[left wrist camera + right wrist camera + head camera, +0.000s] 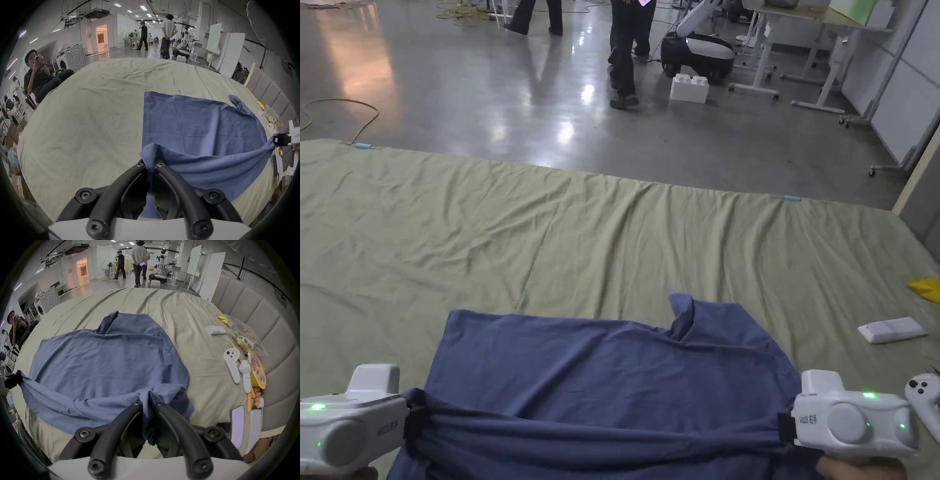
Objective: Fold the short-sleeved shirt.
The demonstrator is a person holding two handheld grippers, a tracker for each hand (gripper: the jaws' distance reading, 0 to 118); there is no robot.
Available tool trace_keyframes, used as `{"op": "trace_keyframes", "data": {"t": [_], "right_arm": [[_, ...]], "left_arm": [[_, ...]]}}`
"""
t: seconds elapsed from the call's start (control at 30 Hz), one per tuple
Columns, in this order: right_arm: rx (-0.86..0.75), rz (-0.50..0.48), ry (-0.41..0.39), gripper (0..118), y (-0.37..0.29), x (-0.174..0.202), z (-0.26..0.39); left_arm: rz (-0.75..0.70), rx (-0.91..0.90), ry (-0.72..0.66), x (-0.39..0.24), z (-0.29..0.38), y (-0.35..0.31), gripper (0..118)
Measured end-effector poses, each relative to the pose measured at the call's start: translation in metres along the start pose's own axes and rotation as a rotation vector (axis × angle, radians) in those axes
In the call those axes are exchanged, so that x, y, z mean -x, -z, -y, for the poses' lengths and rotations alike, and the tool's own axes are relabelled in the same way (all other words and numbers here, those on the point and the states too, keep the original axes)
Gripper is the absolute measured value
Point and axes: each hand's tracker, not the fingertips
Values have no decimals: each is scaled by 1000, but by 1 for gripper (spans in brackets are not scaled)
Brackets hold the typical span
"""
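Note:
A blue short-sleeved shirt (600, 369) lies spread on the olive bed sheet (581, 237), with one sleeve (684, 312) sticking up at its far edge. My left gripper (414, 422) is shut on the shirt's near left edge, and the cloth (150, 155) bunches between its black jaws. At the near right, my right gripper (786, 426) is shut on the near right edge (147, 395). The fabric between the two grippers is lifted and pulled taut in long folds (600, 431). The far part of the shirt (103, 353) rests flat on the sheet.
A white flat device (890, 329), a white controller (925, 400) and a yellow item (927, 289) lie on the sheet at the right. A padded headboard (253, 318) borders that side. People stand on the floor beyond the bed (625, 50); one sits at the left (37, 76).

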Motion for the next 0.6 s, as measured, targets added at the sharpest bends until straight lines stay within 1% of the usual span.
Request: {"op": "trace_keyframes", "data": {"t": [0.1, 0.17, 0.2, 0.23, 0.3, 0.33, 0.37, 0.4, 0.43, 0.47, 0.5, 0.6], "right_arm": [[24, -14, 20, 8, 24, -1, -7], [37, -22, 12, 10, 33, 0, -6], [38, -12, -8, 16, 36, 1, -4], [38, -2, -30, 27, 38, 2, -2], [-1, 47, -68, 59, 34, 4, 2], [-55, 57, -72, 62, 28, 4, 6], [-101, 53, -67, 62, 21, 3, 9], [-152, 39, -52, 64, 11, 3, 12], [-192, 37, -42, 67, 4, 4, 14], [-232, 41, -35, 71, -4, 4, 17], [-275, 41, -31, 74, -13, 5, 20], [-408, 43, -28, 74, -46, 13, 29]], "left_arm": [[-10, 9, -23, 1, -8, 10, 7], [-7, 27, -25, 0, -12, 17, 7], [-11, 32, -17, -2, -13, 18, 7], [-11, 41, -3, -4, -13, 20, 7], [-10, 54, 9, -6, -11, 21, 8], [-10, 51, 9, -6, -11, 20, 11], [-12, 43, 8, -7, -10, 17, 19], [-13, 36, 9, -8, -9, 14, 35], [-15, 28, 8, -9, -9, 10, 48], [-10, 12, 4, -10, -9, 7, 56], [1, -8, -1, -11, -9, 2, 57], [49, -114, 1, -20, -10, -21, 57]]}}
